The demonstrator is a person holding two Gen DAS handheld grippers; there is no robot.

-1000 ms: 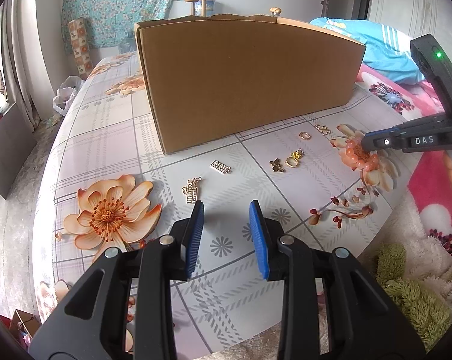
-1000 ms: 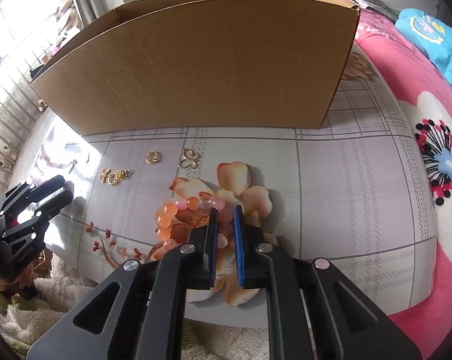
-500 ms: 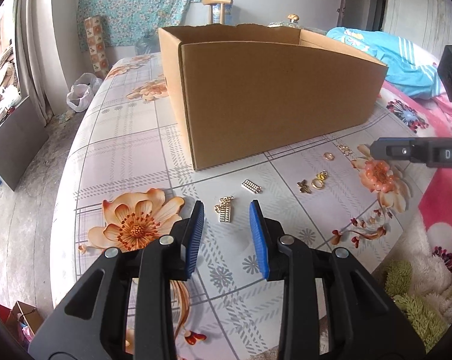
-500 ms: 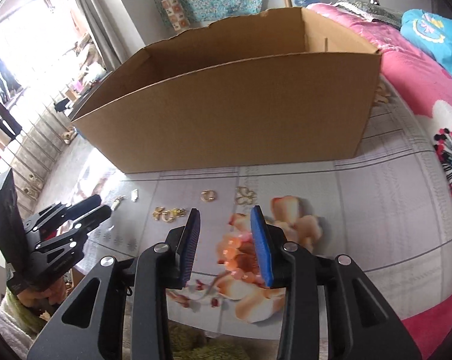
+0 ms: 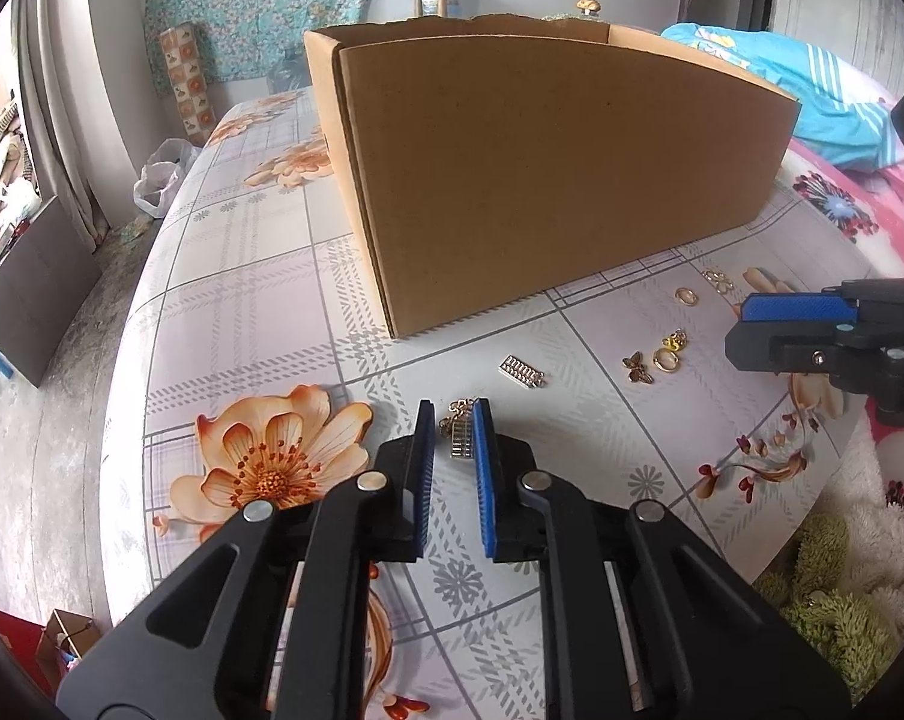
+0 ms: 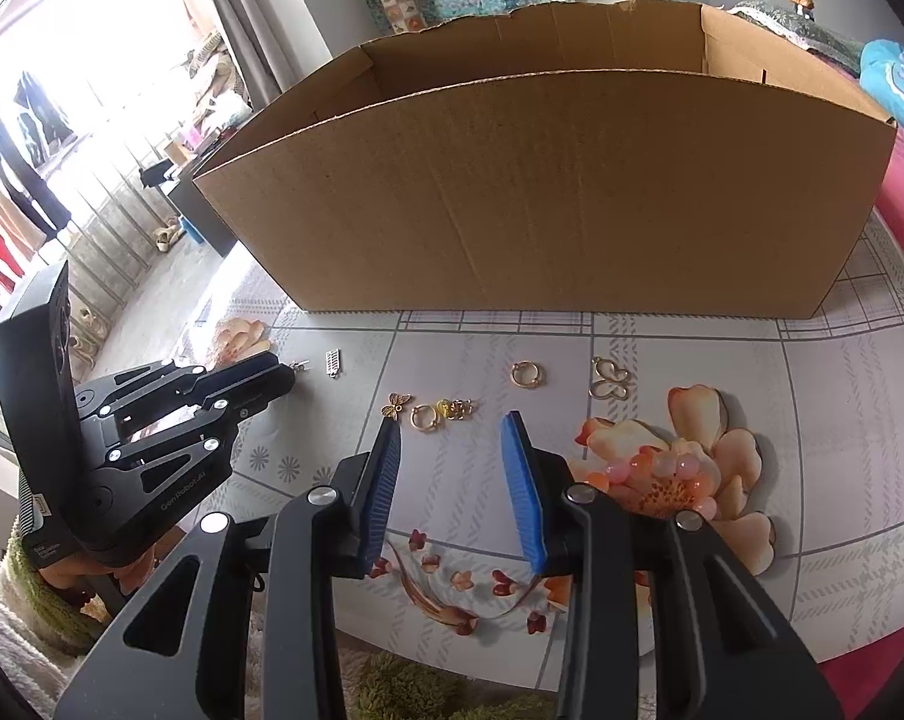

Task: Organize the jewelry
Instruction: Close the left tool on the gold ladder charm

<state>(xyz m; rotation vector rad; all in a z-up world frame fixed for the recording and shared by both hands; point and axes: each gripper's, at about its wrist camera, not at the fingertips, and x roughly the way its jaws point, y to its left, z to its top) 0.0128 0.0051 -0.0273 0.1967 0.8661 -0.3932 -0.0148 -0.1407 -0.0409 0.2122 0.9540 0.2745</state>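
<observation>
An open cardboard box [image 5: 548, 180] fills the back of the floral tablecloth [image 5: 242, 300], the likely home for jewelry scattered in front of it. The step in hand looks like a first pick: the left gripper [image 5: 455, 441] is closing its blue pads around a gold chain charm [image 5: 461, 429] lying on the cloth, though whether they already pinch it cannot be told. Next, by this reading, comes a firm pinch and a lift over the box's tall near wall, the one real obstacle. The right gripper [image 6: 452, 468] hovers with jaws released and nothing between them, above a butterfly charm [image 6: 396, 405], hoop earrings [image 6: 423, 418] and a yellow trinket [image 6: 455, 409]. A pink bead bracelet [image 6: 653, 468] rests on a printed flower beside it; a small rectangular pendant [image 5: 521, 372] lies just beyond the left jaws.
</observation>
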